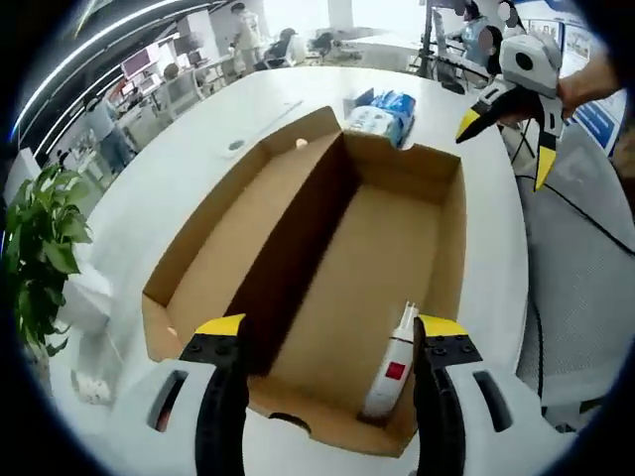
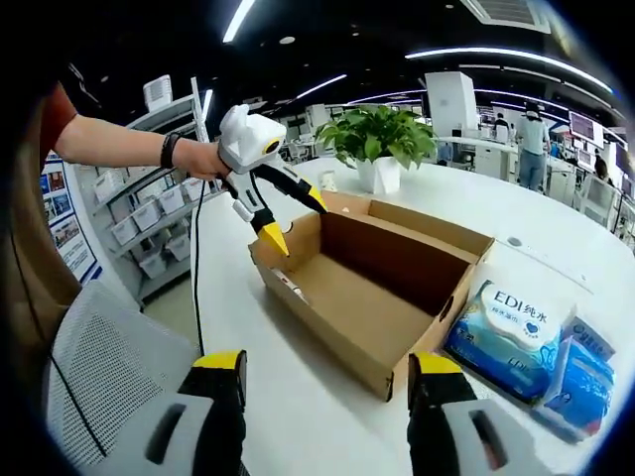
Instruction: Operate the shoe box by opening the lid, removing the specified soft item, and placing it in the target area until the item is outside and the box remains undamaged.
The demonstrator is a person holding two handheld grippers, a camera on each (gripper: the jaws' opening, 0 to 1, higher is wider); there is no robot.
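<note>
A brown cardboard shoe box [image 1: 437,248] lies open on the white table, its lid [image 1: 233,238] folded out flat to the left. Inside, a slim white bottle with a red label [image 1: 393,367] rests by the near right corner; it is also seen as a thin white shape, the bottle [image 2: 291,286]. A soft blue-and-white wipes pack [image 2: 511,332] lies on the table beside the box [image 2: 372,297], and is seen beyond the box as the pack [image 1: 382,114]. My left gripper [image 1: 330,327] is open above the box's near edge and empty. My right gripper [image 2: 328,362] is open, short of the box.
A hand holds the left gripper [image 2: 296,220] over the box's far corner; the right gripper [image 1: 504,149] hovers past the table edge. A second blue pack [image 2: 585,382] lies at the right. A potted plant [image 2: 377,134] stands behind the box. A grey mesh chair [image 2: 109,367] is beside the table.
</note>
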